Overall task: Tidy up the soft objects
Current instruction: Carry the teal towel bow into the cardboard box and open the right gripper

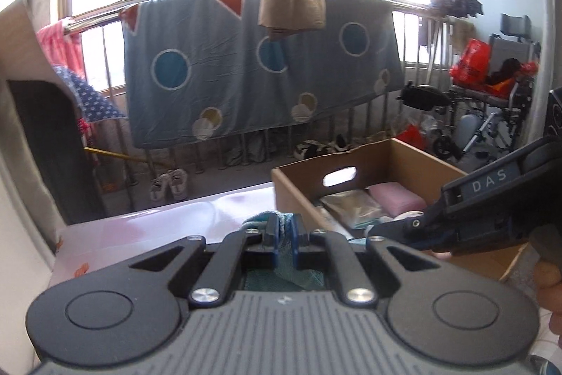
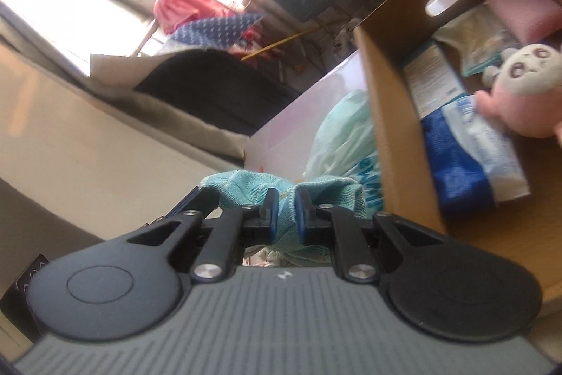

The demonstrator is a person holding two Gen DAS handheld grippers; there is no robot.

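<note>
Left gripper (image 1: 283,231) and right gripper (image 2: 284,211) each pinch teal cloth (image 2: 246,187); cardboard box (image 2: 393,115) lies just right, right gripper nearer.

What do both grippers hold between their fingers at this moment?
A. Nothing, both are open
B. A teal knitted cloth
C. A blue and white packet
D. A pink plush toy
B: in each wrist view, the left gripper and the right gripper are shut on the teal knitted cloth, while the pink plush toy and the blue and white packet lie inside the cardboard box.
</note>
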